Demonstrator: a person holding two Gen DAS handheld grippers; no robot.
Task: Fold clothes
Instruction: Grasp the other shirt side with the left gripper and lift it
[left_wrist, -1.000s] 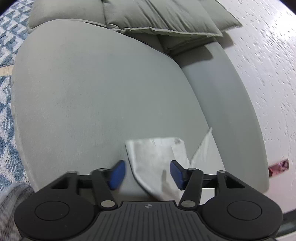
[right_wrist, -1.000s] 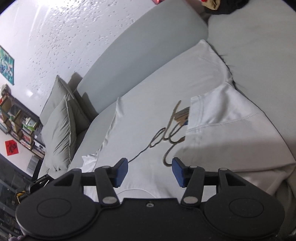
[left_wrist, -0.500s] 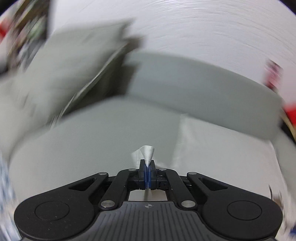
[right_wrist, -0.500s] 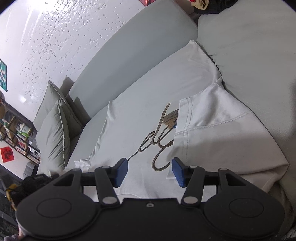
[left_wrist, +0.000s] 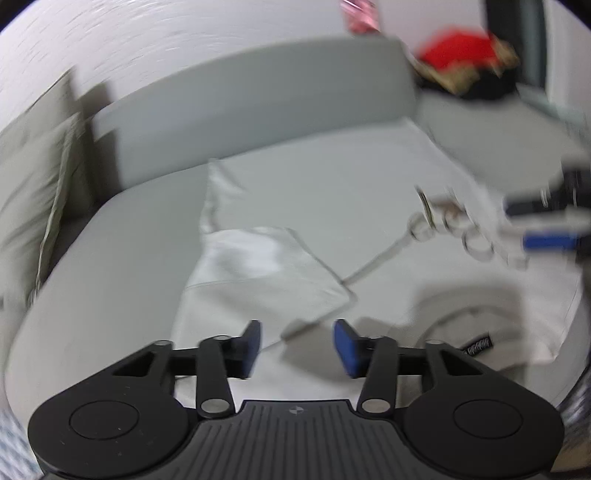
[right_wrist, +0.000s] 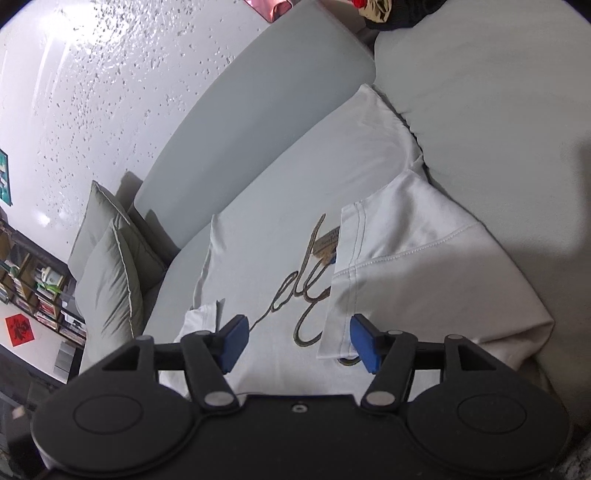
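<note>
Broadly, a grey sofa (right_wrist: 258, 122) fills most of the room from where I stand, its long backrest running against a speckled white wall (right_wrist: 92, 74) and its seat carrying everything that matters. Two grey cushions (right_wrist: 110, 273) lean together at the far end of the seat, and beyond them a bookshelf (right_wrist: 33, 291) stands crowded with books.

Spread flat across the seat lies a white T-shirt (right_wrist: 295, 192), chest side up, with looping gold script (right_wrist: 299, 295) written across it. Its far edge runs close along the foot of the backrest. One sleeve (right_wrist: 399, 273) is folded inward over the body and covers the end of the lettering; the other sleeve (left_wrist: 258, 266) is likewise folded in and lies flat on the front, though the left wrist view is blurred. The neckline (left_wrist: 472, 325), with a small dark label inside, sits on the near side in that view.

Over the shirt hangs the right gripper (right_wrist: 299, 341), blue pads spread wide apart with nothing between them, framing the lower part of the script and the edge of the folded sleeve. The left gripper (left_wrist: 297, 343) is also parted and empty, poised above the fabric just short of the other folded sleeve.

At the far corner of the sofa lies a small heap of red and dark clothing (left_wrist: 469, 62).
</note>
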